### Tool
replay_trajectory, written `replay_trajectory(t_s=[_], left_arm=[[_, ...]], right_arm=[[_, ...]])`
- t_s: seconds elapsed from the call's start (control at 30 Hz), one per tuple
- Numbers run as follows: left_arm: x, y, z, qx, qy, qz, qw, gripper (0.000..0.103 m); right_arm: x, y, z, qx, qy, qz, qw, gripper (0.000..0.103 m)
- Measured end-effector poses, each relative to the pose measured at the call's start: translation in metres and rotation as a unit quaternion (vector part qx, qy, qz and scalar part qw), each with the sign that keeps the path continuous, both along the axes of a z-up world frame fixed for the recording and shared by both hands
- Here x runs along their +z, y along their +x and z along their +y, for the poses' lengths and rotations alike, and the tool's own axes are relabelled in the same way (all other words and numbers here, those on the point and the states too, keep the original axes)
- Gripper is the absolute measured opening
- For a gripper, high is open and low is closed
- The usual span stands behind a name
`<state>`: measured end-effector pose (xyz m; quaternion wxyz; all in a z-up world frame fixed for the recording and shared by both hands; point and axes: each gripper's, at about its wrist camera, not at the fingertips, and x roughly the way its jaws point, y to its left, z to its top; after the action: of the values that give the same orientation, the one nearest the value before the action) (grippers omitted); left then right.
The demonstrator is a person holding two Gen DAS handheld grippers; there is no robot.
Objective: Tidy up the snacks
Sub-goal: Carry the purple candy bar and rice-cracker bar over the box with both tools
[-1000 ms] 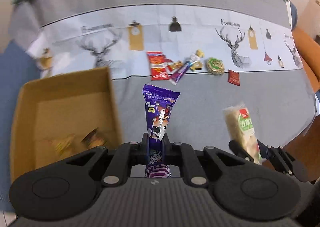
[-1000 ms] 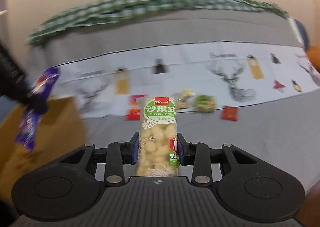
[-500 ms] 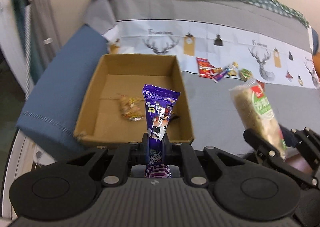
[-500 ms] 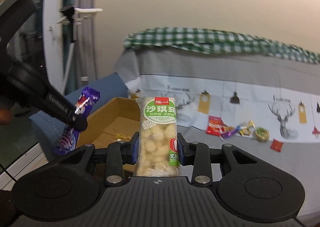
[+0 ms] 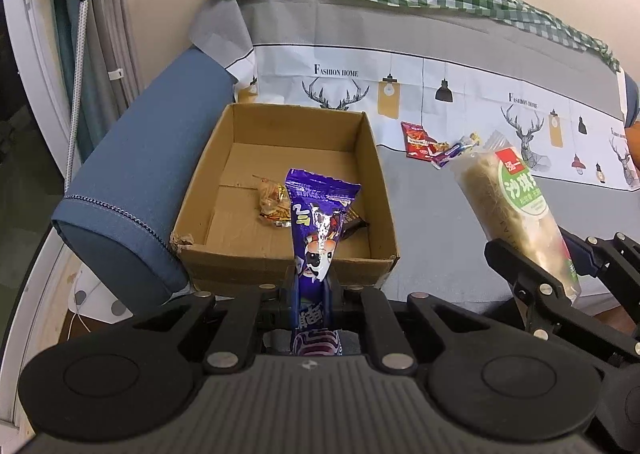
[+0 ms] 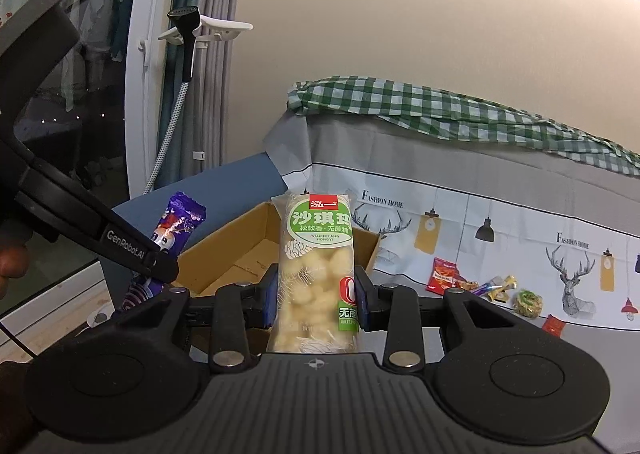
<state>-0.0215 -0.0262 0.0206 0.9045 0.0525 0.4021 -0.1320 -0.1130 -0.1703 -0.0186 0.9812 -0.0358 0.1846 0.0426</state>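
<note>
Black hand-held gripper (image 6: 316, 300), silver screws, blue pads, white "GenRobot.AI" lettering

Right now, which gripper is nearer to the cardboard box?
Left. The left gripper, shut on the purple snack, hangs at the cardboard box near rim. The right gripper, holding the green-labelled snack, is off to its right.

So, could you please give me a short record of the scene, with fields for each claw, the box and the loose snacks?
left claw: shut on purple snack packet
right claw: shut on green-labelled rice cake pack
cardboard box: open-topped, holds two small wrapped snacks
loose snacks: small cluster on the grey cloth, right of the box
</note>
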Motion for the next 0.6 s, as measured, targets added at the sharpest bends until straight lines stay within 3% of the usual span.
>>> replay_trajectory(t_s=[0.6], left_arm=[[-0.010,0.010,-0.001,0.002,0.002,0.015,0.9999,0.012]], right_arm=[[-0.008,0.016,0.000,0.006,-0.004,0.023,1.000,0.038]])
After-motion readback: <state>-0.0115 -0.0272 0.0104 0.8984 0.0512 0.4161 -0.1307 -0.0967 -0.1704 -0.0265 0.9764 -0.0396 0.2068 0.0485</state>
